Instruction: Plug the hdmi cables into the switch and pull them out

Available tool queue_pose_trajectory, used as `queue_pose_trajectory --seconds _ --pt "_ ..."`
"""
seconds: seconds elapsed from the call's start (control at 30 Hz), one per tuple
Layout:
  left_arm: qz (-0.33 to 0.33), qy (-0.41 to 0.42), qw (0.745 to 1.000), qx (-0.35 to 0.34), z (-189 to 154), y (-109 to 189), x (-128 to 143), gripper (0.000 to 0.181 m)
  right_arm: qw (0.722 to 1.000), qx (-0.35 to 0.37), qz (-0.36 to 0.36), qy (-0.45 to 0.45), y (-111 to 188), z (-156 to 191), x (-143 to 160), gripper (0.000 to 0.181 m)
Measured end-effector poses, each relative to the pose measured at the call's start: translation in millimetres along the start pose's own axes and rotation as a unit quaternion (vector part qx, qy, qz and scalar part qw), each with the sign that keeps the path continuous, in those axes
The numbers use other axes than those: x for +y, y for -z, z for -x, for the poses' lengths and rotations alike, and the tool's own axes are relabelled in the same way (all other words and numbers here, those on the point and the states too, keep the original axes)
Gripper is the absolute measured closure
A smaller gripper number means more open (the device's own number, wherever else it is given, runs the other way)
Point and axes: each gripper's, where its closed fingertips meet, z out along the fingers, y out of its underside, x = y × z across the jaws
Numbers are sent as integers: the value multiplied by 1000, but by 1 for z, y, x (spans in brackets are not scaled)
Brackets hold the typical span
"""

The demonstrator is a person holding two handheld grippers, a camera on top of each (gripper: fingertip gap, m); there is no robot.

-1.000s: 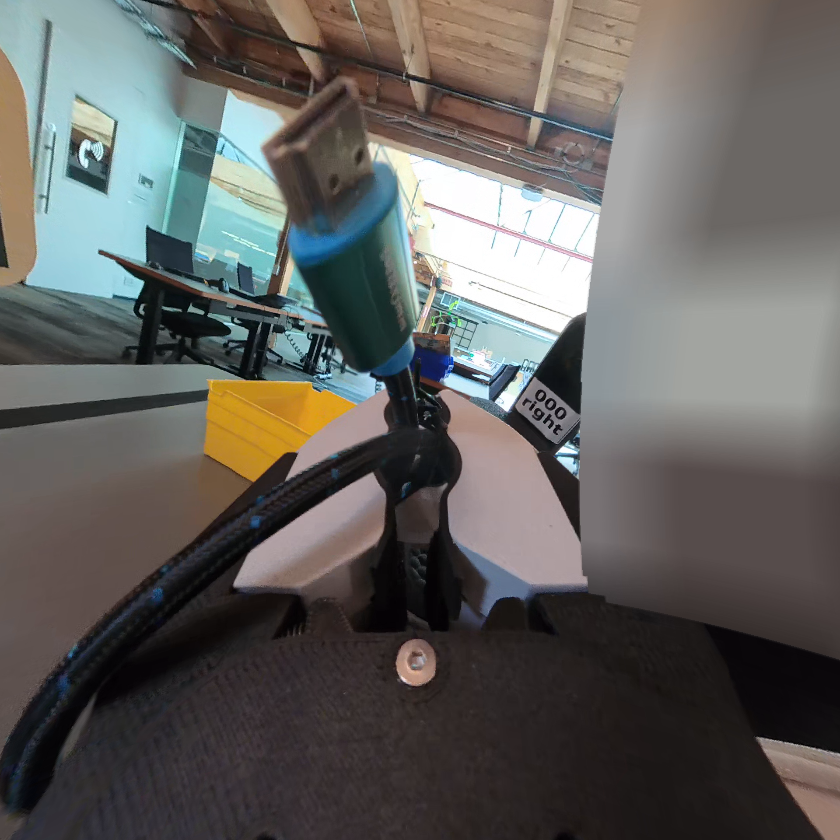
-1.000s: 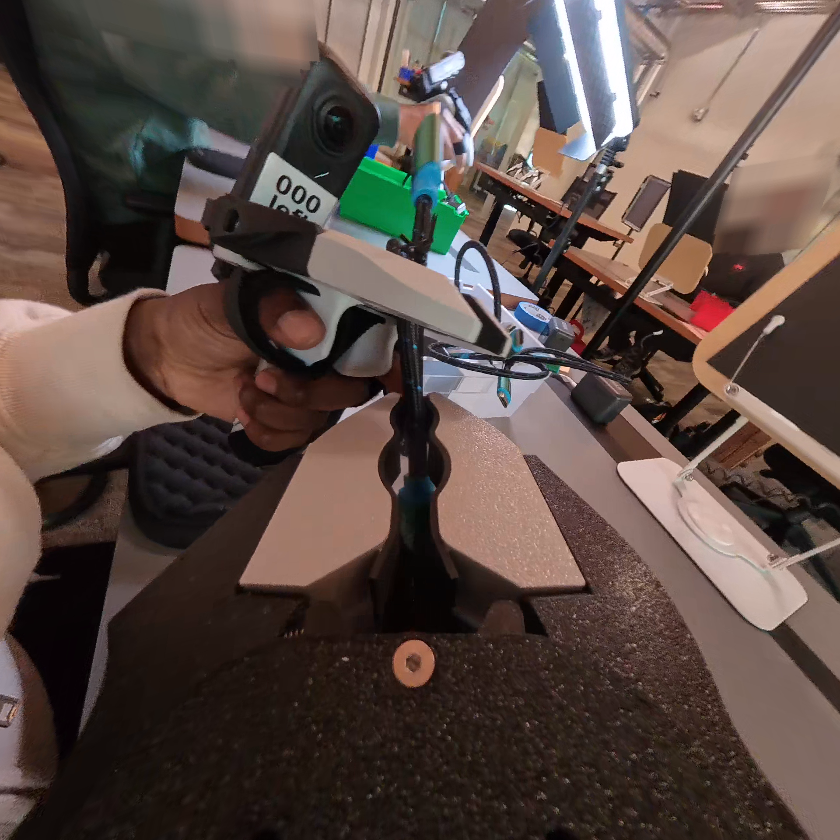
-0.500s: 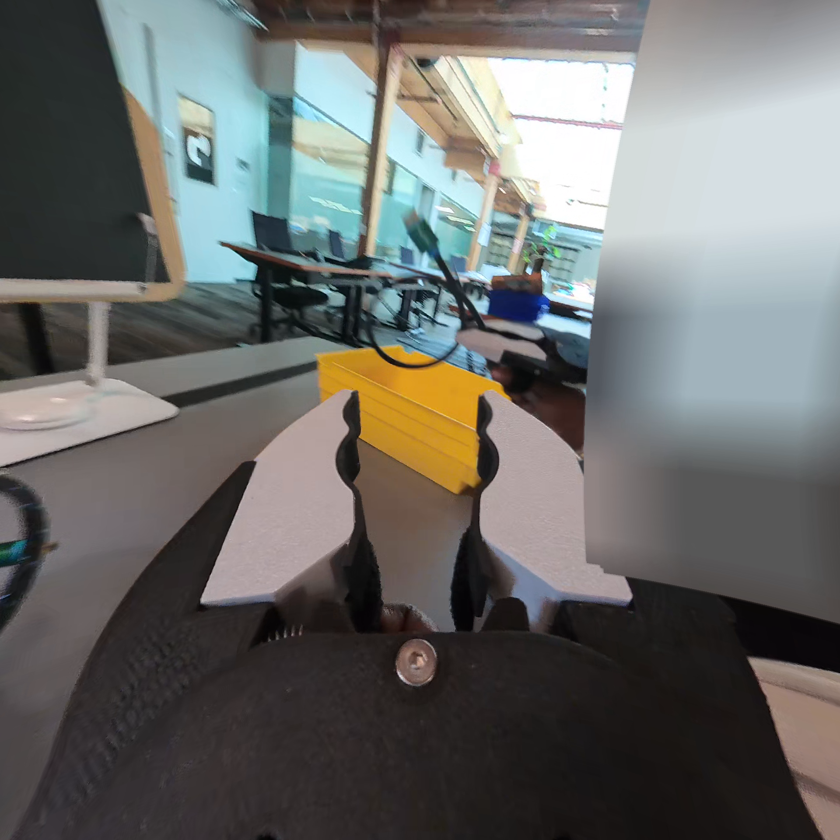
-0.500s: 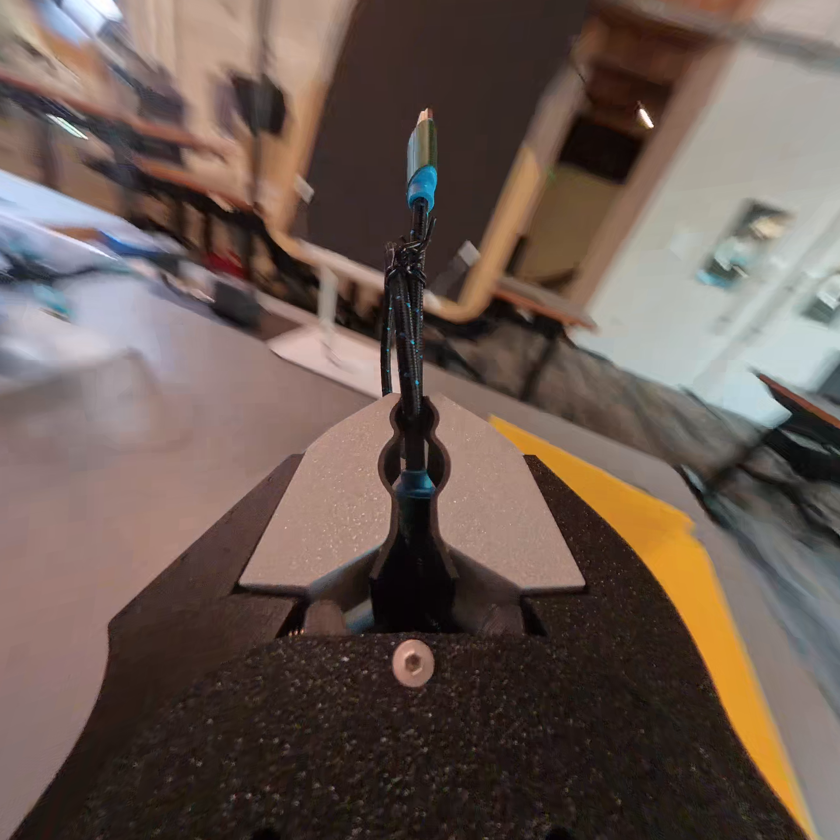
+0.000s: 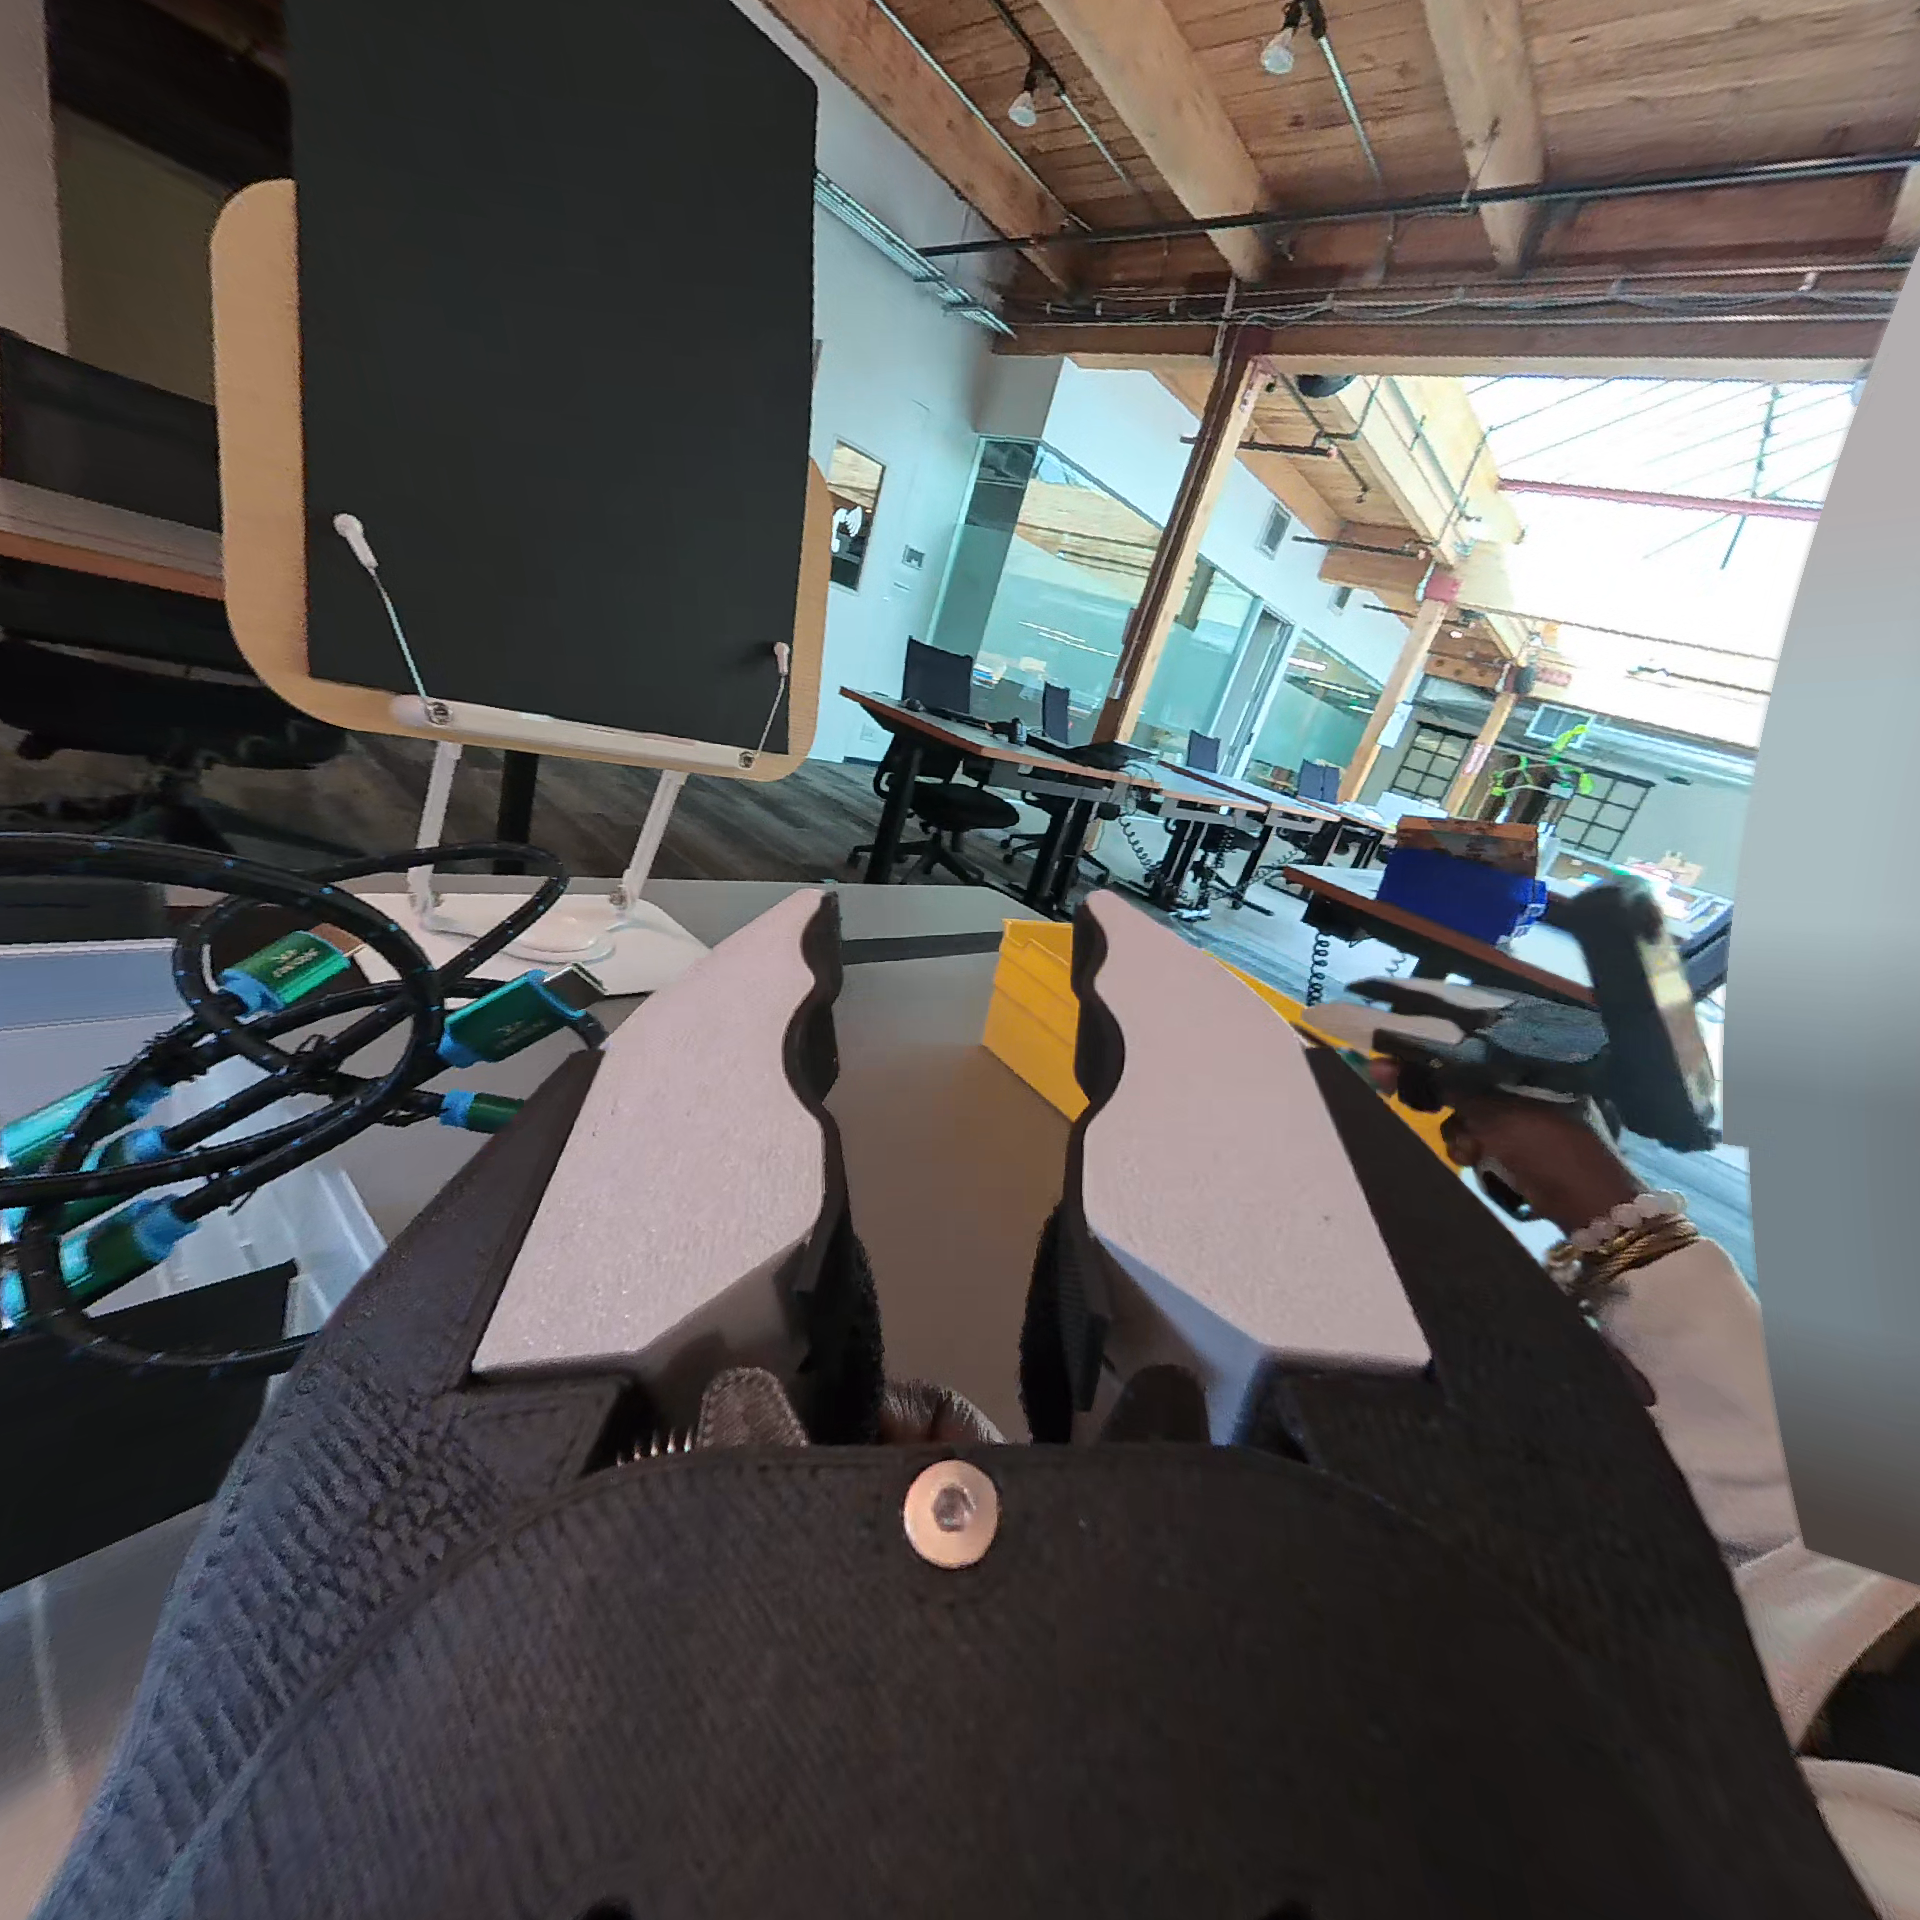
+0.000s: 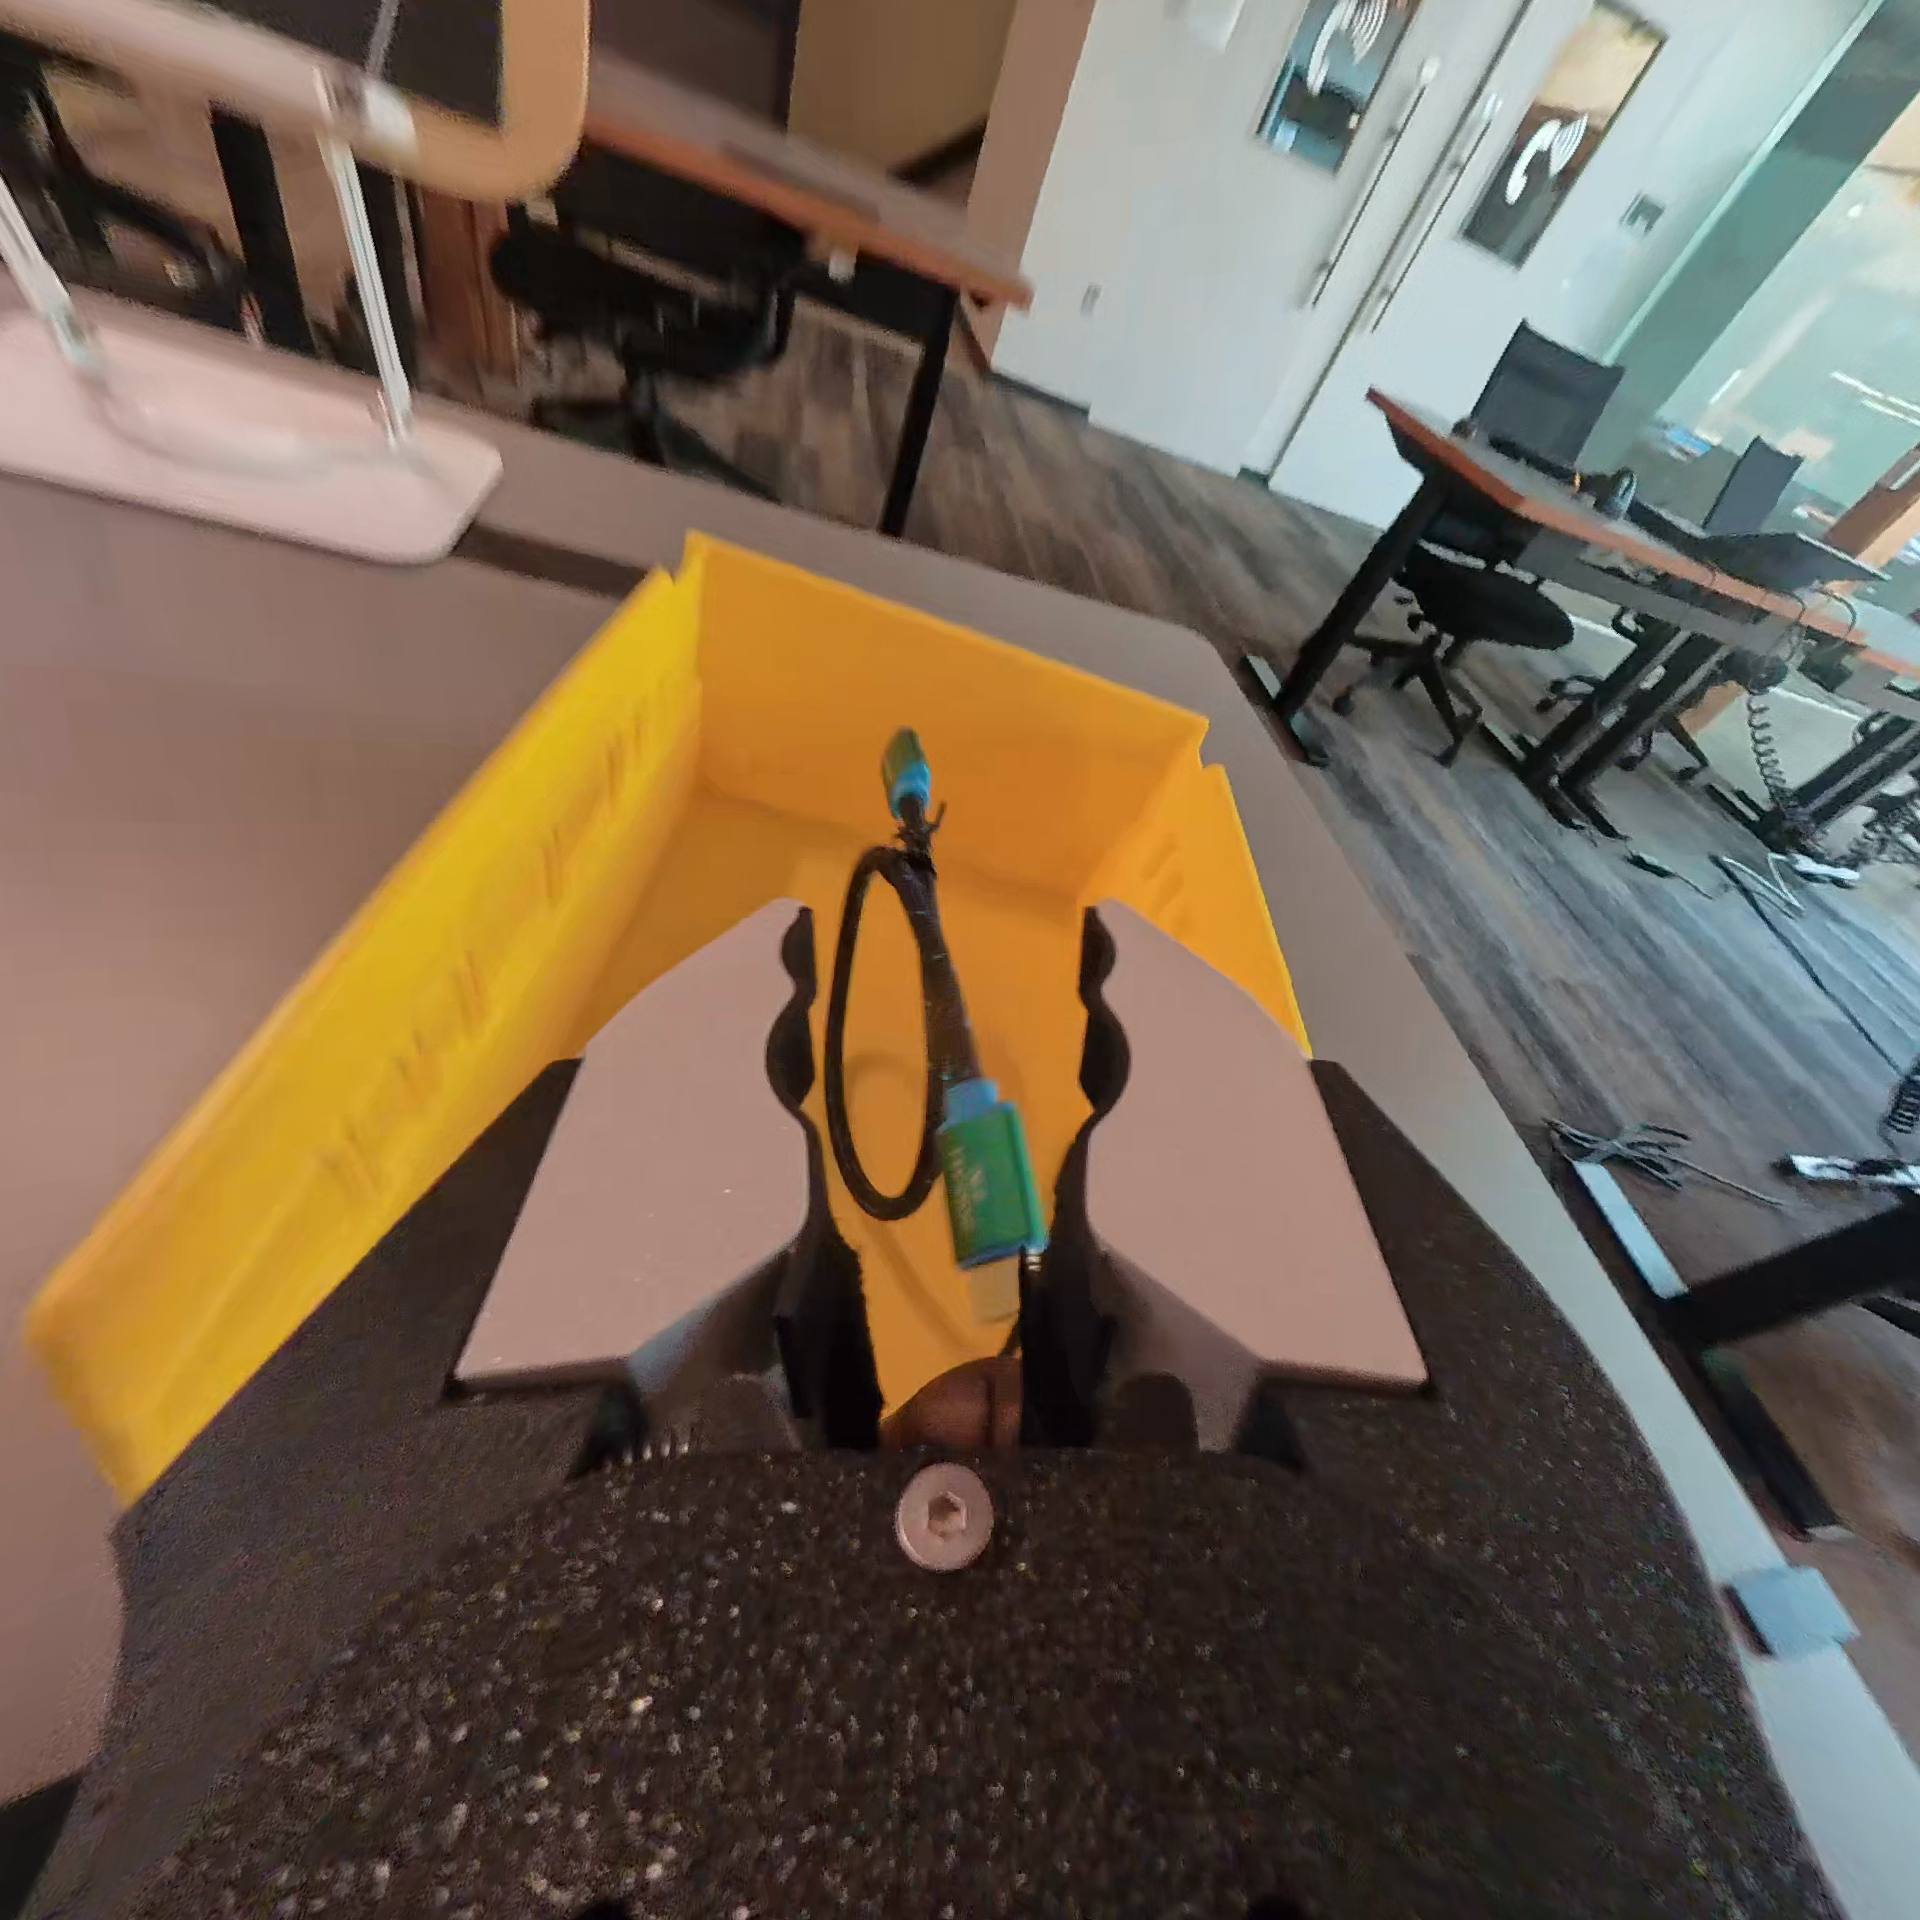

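My left gripper (image 5: 956, 925) is open and empty above the grey table (image 5: 914, 1143). To its left lies a tangle of black braided HDMI cables (image 5: 312, 1049) with green plugs (image 5: 509, 1023). My right gripper (image 6: 945, 925) is open over the yellow bin (image 6: 416, 987). A short looped HDMI cable (image 6: 935, 997) hangs loose between its fingers. Its near green plug (image 6: 987, 1184) is close to the right finger and its far plug (image 6: 902, 764) points into the bin. The pads do not press on it. The right gripper also shows in the left wrist view (image 5: 1455, 1029), held by a hand.
A black board on a white stand (image 5: 551, 364) stands at the table's back left. The yellow bin also shows in the left wrist view (image 5: 1029, 997), behind the left fingers. The table edge (image 6: 1403, 935) runs along the right. Office desks and chairs are beyond.
The left gripper let go of the cable and swung left toward the cable tangle. The right gripper carried the cable over the yellow bin and opened; the cable now sits loose between its fingers.
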Motion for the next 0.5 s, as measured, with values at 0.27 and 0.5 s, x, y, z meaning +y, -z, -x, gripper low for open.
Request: queue_pose_trajectory --seconds 0.27,0.5 --pt "104 -83 989 -70 31 7 23 139 965 -175 -182 -71 35 50 -59 128" --pt "224 -185 948 -128 95 -6 43 135 908 -327 -247 -84 61 105 -72 140"
